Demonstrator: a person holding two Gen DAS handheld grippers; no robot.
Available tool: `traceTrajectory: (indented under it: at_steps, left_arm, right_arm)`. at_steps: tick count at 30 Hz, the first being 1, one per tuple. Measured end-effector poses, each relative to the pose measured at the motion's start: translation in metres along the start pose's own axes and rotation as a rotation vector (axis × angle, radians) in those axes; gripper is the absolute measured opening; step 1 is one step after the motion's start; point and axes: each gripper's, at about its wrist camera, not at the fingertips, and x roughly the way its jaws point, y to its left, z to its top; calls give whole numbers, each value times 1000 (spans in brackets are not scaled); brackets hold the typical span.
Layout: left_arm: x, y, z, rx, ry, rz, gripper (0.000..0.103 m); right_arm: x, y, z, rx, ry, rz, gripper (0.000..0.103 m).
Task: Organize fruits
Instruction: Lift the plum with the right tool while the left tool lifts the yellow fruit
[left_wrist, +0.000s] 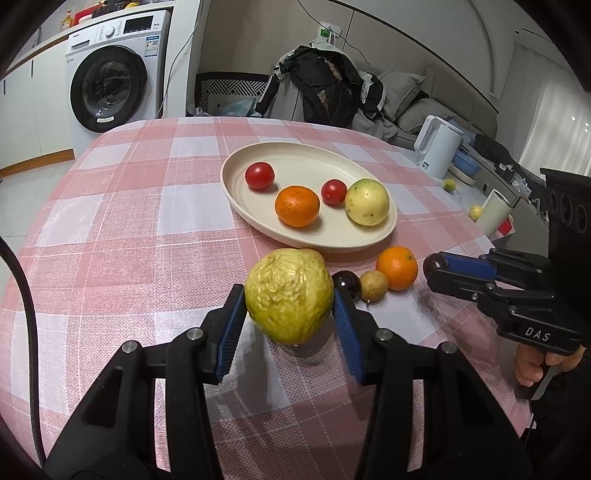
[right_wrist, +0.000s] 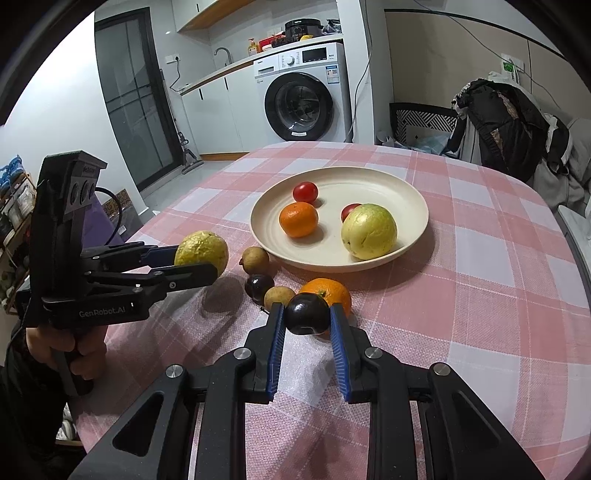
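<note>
My left gripper (left_wrist: 290, 301) is shut on a wrinkled yellow-green guava (left_wrist: 289, 295) and holds it above the cloth, as the right wrist view (right_wrist: 201, 250) also shows. My right gripper (right_wrist: 307, 314) is shut on a dark plum (right_wrist: 307, 313), also raised; its tip shows in the left wrist view (left_wrist: 436, 264). A cream plate (right_wrist: 406, 192) holds two red tomatoes (right_wrist: 305, 192), an orange (right_wrist: 298, 219) and a pale guava (right_wrist: 368, 231). On the cloth before the plate lie an orange (right_wrist: 334, 291), another dark plum (right_wrist: 259, 285) and two small brown fruits (right_wrist: 255, 260).
The round table has a pink checked cloth (right_wrist: 480, 280). A chair with dark clothes (right_wrist: 509, 122) stands behind it. A washing machine (right_wrist: 304, 92) is at the back. A white kettle (left_wrist: 437, 146) and a side counter with small items are to the right.
</note>
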Motion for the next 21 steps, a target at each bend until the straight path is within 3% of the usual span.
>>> traceTrajectory:
  at_steps: [11, 21]
  left_arm:
    - [-8, -5, 0, 14, -19, 11, 45]
    - [-12, -22, 1, 31, -31, -2, 45]
  right_arm:
    - [0, -3, -8, 22, 15, 11, 25]
    - [-31, -10, 7, 37, -82, 27, 25]
